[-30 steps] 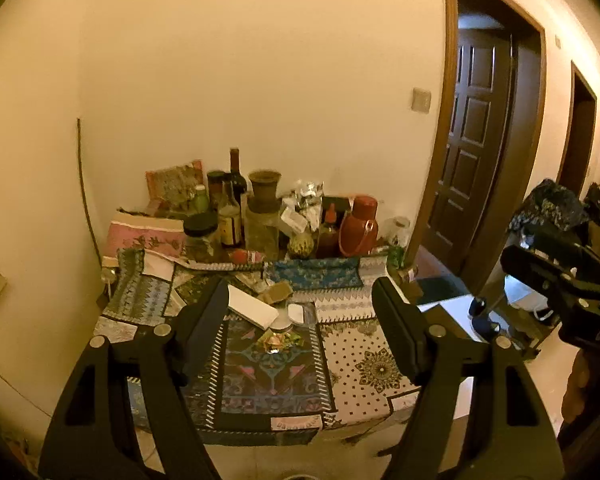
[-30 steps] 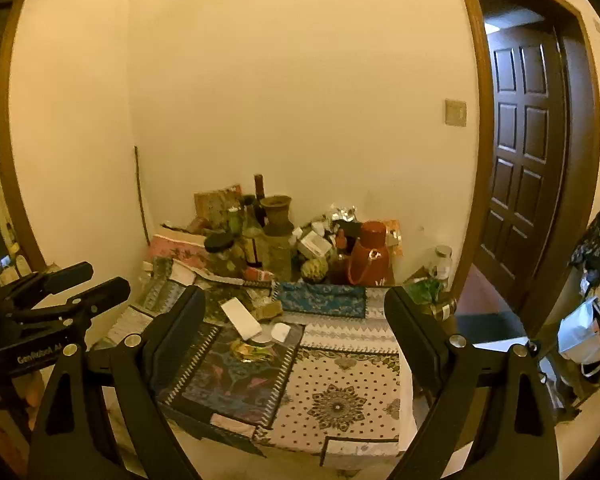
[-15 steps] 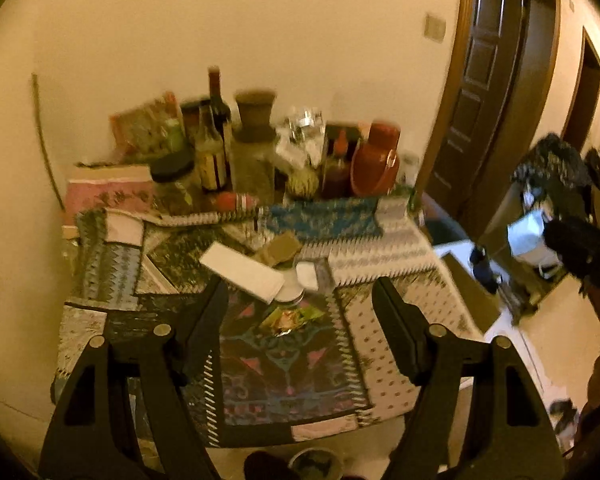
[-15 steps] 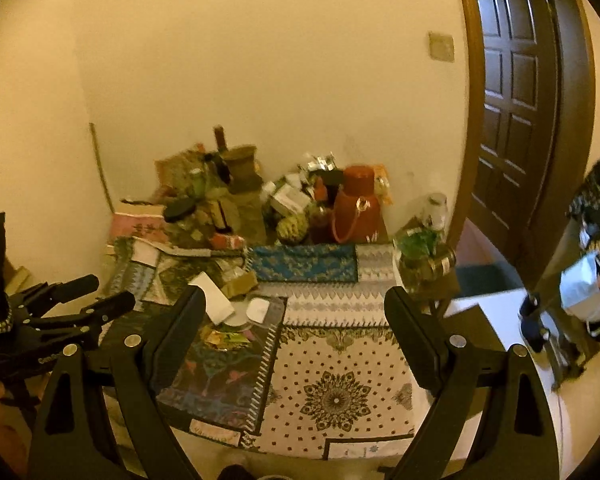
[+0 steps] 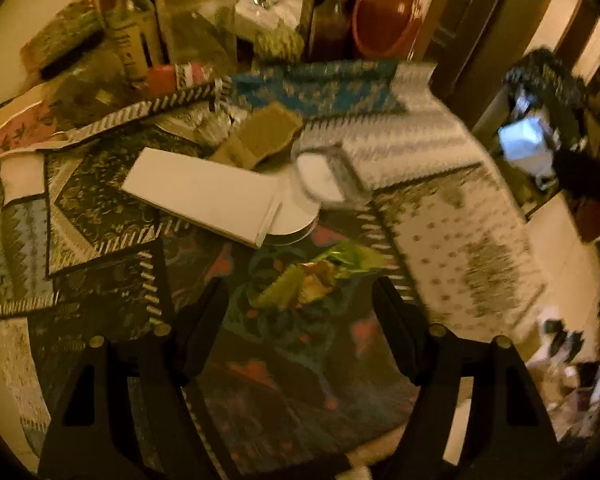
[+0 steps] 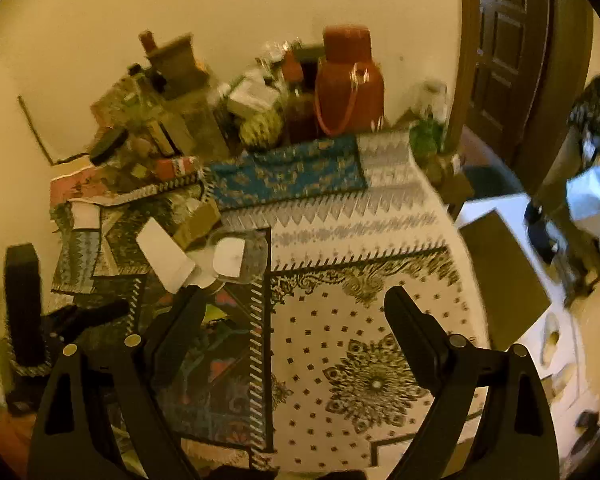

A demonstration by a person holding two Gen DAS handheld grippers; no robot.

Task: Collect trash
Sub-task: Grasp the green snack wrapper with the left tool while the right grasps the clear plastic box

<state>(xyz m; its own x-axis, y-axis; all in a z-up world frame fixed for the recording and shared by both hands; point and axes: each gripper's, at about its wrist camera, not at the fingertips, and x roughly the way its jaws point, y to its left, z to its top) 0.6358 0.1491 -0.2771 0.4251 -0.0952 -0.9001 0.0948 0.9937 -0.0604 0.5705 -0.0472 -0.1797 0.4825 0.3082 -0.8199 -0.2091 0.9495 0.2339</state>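
Note:
A crumpled green and gold wrapper (image 5: 320, 274) lies on the dark patterned cloth, just beyond and between my left gripper's (image 5: 300, 316) open fingers. Behind it lie a flat white box (image 5: 204, 196), a round white lid (image 5: 296, 216), a clear plastic container (image 5: 328, 174) and brown cardboard pieces (image 5: 266, 136). In the right wrist view the wrapper (image 6: 216, 314) shows partly behind my right gripper's left finger (image 6: 180, 332). My right gripper (image 6: 296, 332) is open and empty above the white patterned cloth (image 6: 364, 320). The white box (image 6: 164, 256) and clear container (image 6: 240, 258) show there too.
Bottles, jars and a red thermos (image 6: 348, 80) crowd the table's back by the wall. The table's right edge drops to a white floor (image 6: 512, 248) and a wooden door (image 6: 508, 48). My left gripper shows as a dark shape (image 6: 52, 316) at the left.
Both grippers have moved down and forward toward the table. The left one now hovers close over the green wrapper; both stay open.

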